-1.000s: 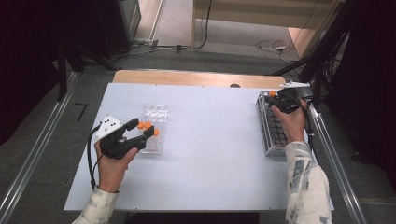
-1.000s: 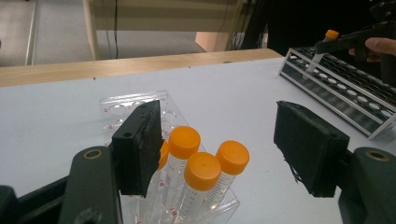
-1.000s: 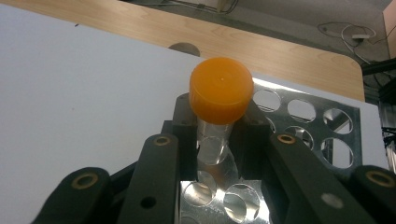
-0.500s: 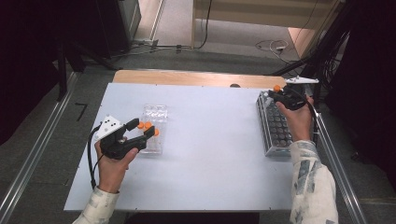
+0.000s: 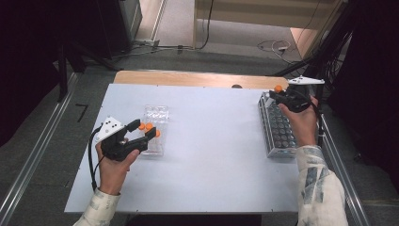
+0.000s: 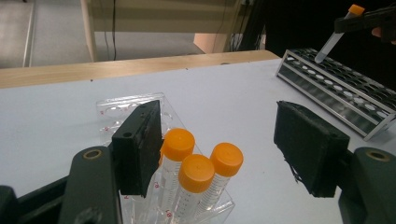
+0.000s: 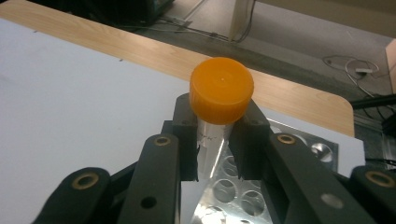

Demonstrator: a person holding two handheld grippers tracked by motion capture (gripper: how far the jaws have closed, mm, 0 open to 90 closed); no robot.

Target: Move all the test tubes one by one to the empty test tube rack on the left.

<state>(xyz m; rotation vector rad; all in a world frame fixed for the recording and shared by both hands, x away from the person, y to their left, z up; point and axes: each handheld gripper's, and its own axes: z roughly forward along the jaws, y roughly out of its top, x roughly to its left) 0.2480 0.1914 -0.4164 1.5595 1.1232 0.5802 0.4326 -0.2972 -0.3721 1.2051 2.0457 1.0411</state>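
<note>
My right gripper (image 5: 282, 96) is shut on a clear tube with an orange cap (image 7: 221, 95), gripped just under the cap. It hangs over the far end of the metal tube rack (image 5: 277, 134) at the table's right edge. In the left gripper view that tube (image 6: 328, 45) is tilted above the rack (image 6: 345, 88), clear of the holes. My left gripper (image 6: 219, 126) is open over the near end of a clear plastic tray (image 5: 155, 114). Three orange-capped tubes (image 6: 196, 175) stand there beside its left jaw, well apart from the right jaw.
The white table (image 5: 211, 146) has a wooden strip (image 5: 188, 77) along its far edge. Many rack holes (image 7: 233, 186) stand empty. Cables lie on the floor beyond the table, and metal rails run along both sides.
My right gripper has lifted the orange-capped tube upward over the rack's far end. The left gripper has stayed where it was.
</note>
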